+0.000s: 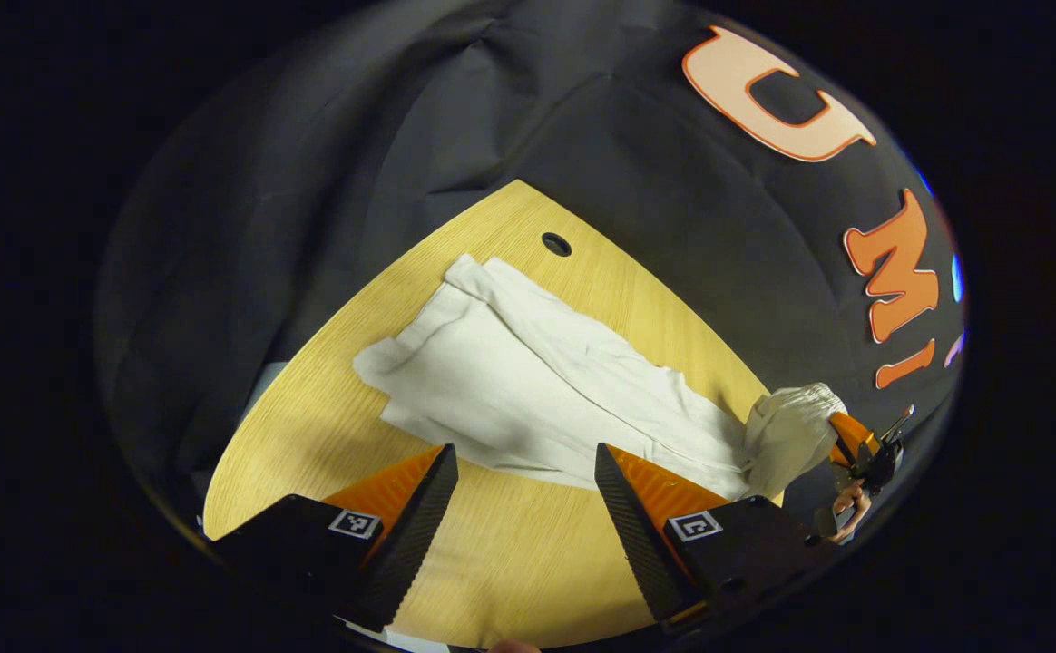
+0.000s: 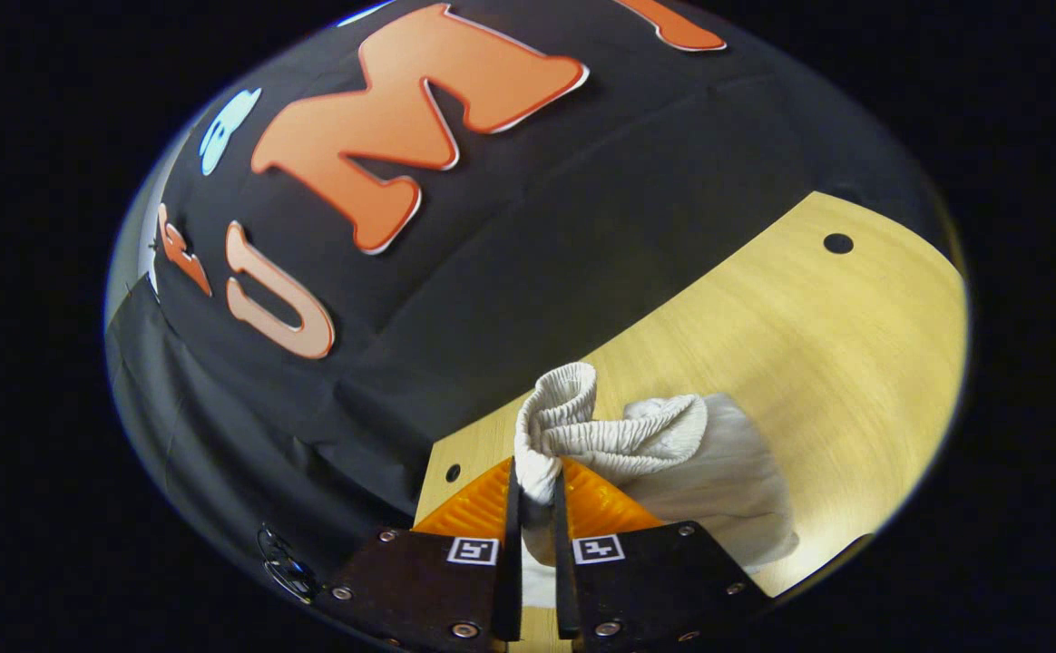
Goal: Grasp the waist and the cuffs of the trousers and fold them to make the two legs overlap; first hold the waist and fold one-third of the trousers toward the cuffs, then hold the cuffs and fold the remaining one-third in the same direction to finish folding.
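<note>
Right gripper (image 2: 535,494) pinches the trousers' (image 1: 537,390) ribbed waist (image 2: 610,431) between both fingers, lifted off the wooden table (image 2: 818,354). Left gripper (image 1: 523,476) hangs wide open above the legs.

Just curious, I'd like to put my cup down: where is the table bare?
Bare table lies in front of the left gripper, and beyond the trousers by the round hole. It is crowded where the right gripper pinches the waist.

Left gripper view hangs high, looking down over the whole table (image 1: 510,562). Right gripper view sits low and close at the table's edge. Both catch the trousers (image 1: 537,390) waistband.
</note>
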